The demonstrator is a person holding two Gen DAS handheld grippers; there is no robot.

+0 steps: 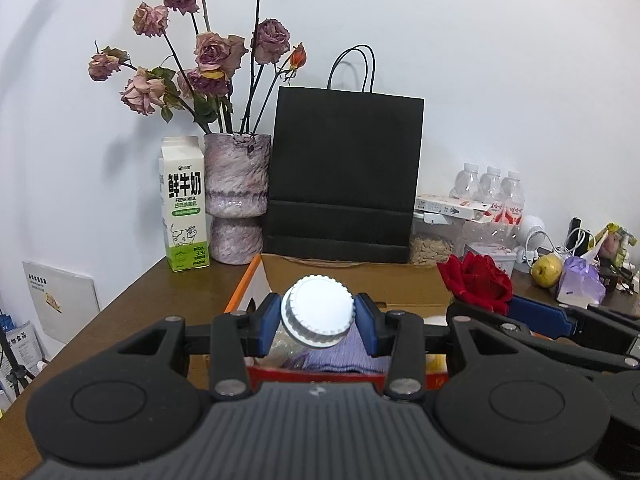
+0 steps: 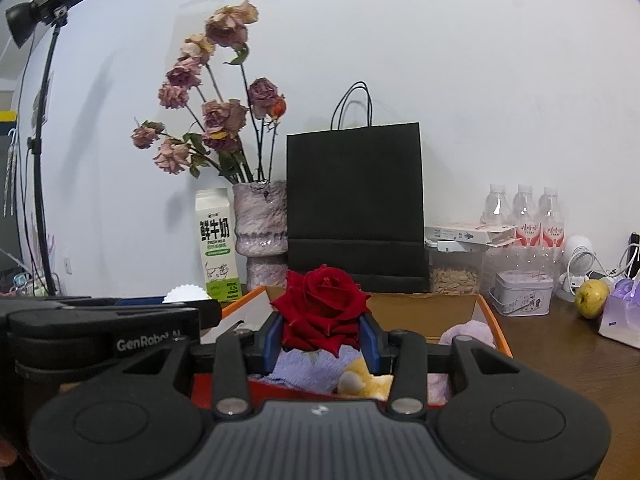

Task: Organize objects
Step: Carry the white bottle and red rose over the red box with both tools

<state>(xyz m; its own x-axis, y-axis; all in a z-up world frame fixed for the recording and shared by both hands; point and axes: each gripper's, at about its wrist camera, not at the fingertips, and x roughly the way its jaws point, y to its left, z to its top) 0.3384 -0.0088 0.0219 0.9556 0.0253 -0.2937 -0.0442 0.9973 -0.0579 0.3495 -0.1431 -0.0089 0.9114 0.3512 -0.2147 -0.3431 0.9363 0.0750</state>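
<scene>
My left gripper is shut on a clear jar with a white ribbed lid and holds it above an open cardboard box with orange edges. My right gripper is shut on a red rose over the same box; the rose also shows at the right in the left wrist view. In the box lie a lilac cloth, a yellow soft toy and a lilac plush item. The jar lid shows in the right wrist view behind my left gripper.
Against the wall on the brown table stand a milk carton, a pink vase of dried roses and a black paper bag. Right: water bottles, seed container, tin, small fan, pear, lilac box. A lamp stand rises at left.
</scene>
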